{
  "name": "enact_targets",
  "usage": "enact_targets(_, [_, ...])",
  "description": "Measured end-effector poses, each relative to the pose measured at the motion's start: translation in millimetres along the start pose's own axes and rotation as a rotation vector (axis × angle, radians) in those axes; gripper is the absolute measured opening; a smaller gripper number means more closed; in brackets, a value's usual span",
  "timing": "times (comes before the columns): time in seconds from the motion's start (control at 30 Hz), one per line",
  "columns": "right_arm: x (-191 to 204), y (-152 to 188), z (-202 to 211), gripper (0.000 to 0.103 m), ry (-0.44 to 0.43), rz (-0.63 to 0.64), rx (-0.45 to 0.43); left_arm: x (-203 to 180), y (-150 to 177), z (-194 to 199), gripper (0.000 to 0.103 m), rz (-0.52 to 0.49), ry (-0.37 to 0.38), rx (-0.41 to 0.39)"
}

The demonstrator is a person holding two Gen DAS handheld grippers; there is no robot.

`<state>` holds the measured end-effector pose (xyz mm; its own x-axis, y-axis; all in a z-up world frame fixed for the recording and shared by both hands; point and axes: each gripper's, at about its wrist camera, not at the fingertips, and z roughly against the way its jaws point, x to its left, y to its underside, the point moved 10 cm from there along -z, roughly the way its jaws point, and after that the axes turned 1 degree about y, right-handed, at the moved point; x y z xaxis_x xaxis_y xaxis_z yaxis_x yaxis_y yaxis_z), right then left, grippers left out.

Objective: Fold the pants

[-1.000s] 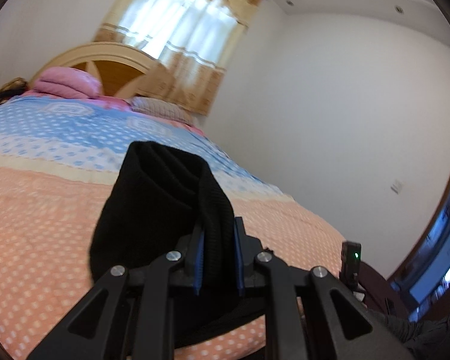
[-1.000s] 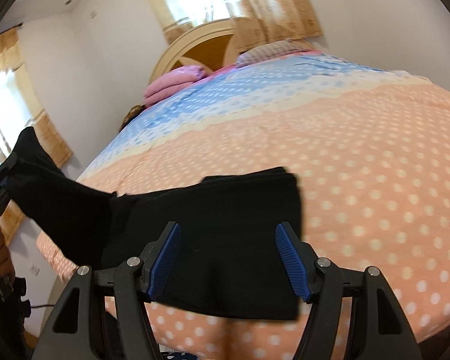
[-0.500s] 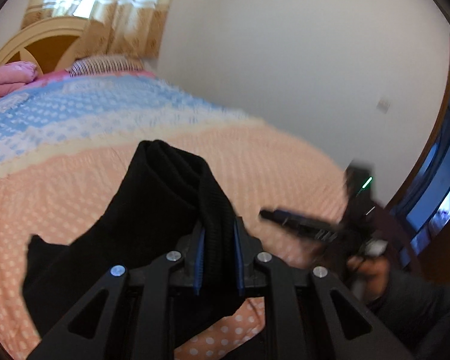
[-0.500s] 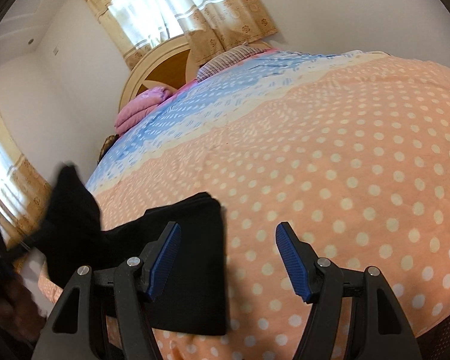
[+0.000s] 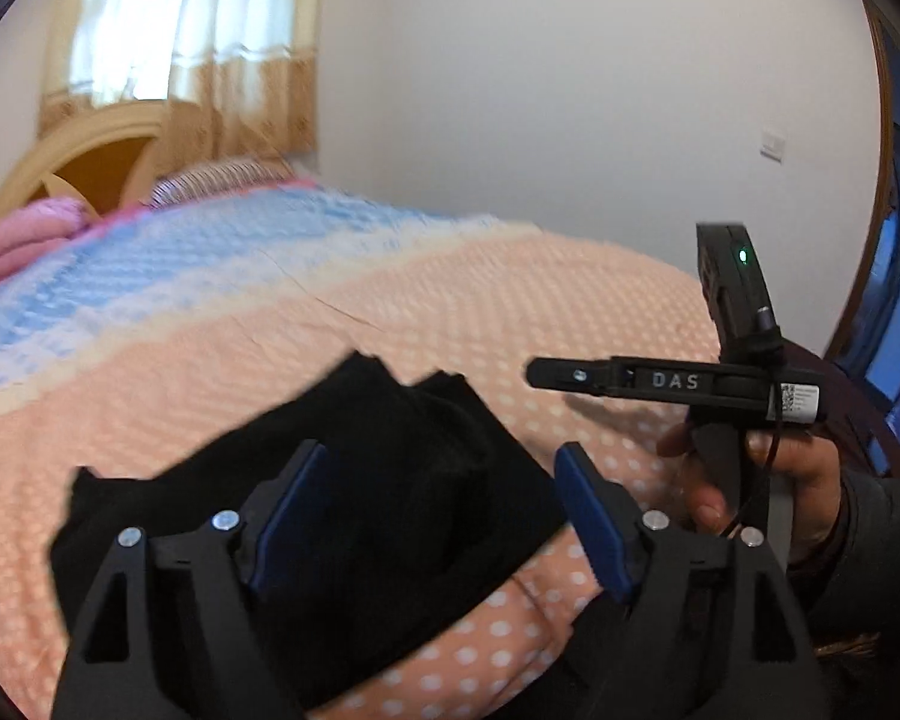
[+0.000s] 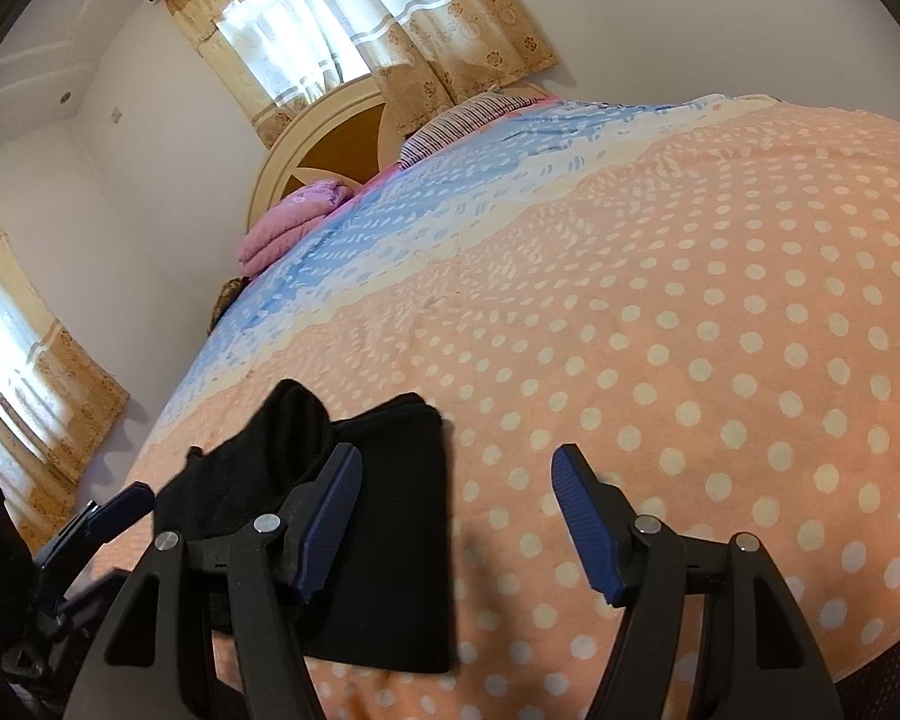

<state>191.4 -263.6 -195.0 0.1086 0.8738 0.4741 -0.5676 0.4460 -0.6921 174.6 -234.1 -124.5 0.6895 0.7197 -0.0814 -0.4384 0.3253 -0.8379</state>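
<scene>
The black pants [image 5: 354,480] lie folded in a thick bundle on the orange dotted bedspread [image 5: 450,324] near the bed's front edge. My left gripper [image 5: 438,516] is open and empty just above the bundle. In the right wrist view the pants [image 6: 378,516] lie at lower left, with one end humped up. My right gripper [image 6: 456,522] is open and empty, its left finger over the bundle's right edge. The right gripper also shows in the left wrist view [image 5: 642,381], held by a hand to the right of the pants.
The bedspread [image 6: 720,330] turns blue toward a wooden headboard [image 6: 330,138]. Pink folded bedding [image 6: 288,222] and a striped pillow [image 6: 456,120] lie at the head. Curtained windows [image 6: 354,30] and white walls stand behind. A dark door frame [image 5: 888,240] is at the right.
My left gripper was shut on the lifted pants end; it has laid it down on the bundle and opened. My right gripper has shifted right off the bundle.
</scene>
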Motion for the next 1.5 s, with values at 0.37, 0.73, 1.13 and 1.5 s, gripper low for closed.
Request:
enact_targets(0.37, [95, 23, -4, 0.069, -0.093, 0.190, 0.051, 145, 58, 40, 0.101, 0.261, -0.361, -0.021])
enact_targets(0.73, [86, 61, -38, 0.027, 0.150, 0.359, 0.222, 154, 70, 24, 0.101, 0.308, -0.365, 0.020])
enact_targets(1.13, [35, 59, -23, 0.030, -0.011, 0.110, 0.253, 176, 92, 12, 0.103, 0.362, -0.394, 0.084])
enact_targets(1.5, [81, 0, -15, 0.061, -0.039, 0.224, 0.112, 186, 91, 20, 0.103, 0.392, -0.416, 0.052])
